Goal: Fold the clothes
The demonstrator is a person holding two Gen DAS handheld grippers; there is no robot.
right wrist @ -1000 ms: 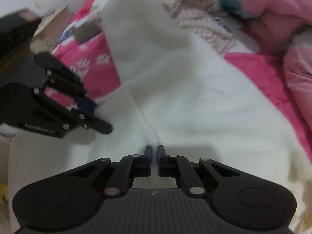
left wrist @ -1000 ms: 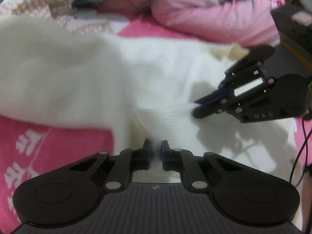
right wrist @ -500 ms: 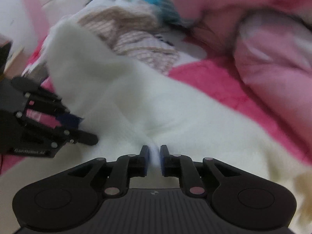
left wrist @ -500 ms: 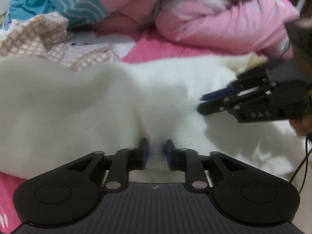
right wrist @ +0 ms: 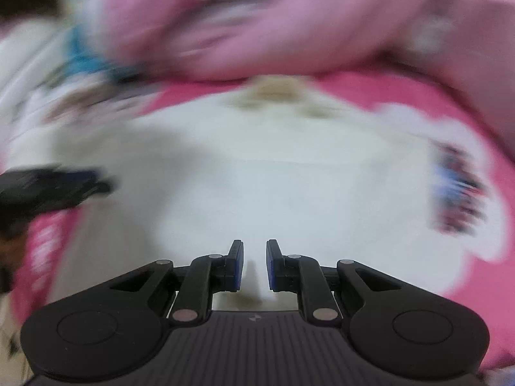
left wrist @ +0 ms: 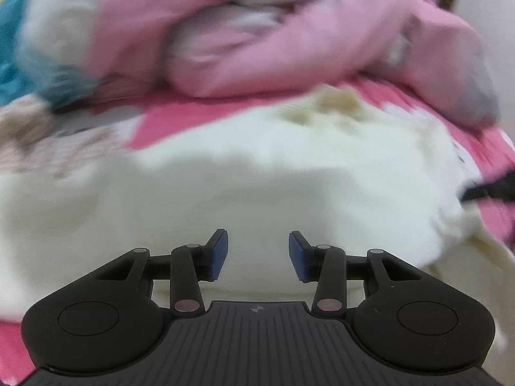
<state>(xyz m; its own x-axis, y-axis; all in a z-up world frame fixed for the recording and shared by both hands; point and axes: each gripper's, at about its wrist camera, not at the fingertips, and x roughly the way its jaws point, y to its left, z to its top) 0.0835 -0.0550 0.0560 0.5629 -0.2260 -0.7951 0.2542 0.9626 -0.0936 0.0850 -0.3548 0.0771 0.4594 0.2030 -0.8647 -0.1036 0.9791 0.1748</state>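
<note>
A white garment [left wrist: 257, 177] lies spread on the pink bedsheet [left wrist: 199, 112], with a yellowish patch [left wrist: 331, 106] at its far edge. My left gripper [left wrist: 257, 254] hovers over its near part. Its jaws are opening and nothing is pinched between them. At the right edge of this view my right gripper [left wrist: 492, 189] shows as a dark blur. In the right wrist view the white garment [right wrist: 273, 177] fills the middle and carries a coloured print [right wrist: 457, 189] on its right. My right gripper [right wrist: 256, 265] is open by a narrow gap, holding nothing. My left gripper [right wrist: 48, 189] is blurred at the left.
A heap of pink bedding [left wrist: 289, 32] rises behind the garment. Teal cloth [left wrist: 13, 48] and a beige checked piece [left wrist: 32, 128] lie at the back left. Both views are motion-blurred.
Both grippers were shut on the white garment and have let it go; their jaws now stand apart. The raised cloth has come down flat. Both views swung towards the pink heap, and the grippers drew apart.
</note>
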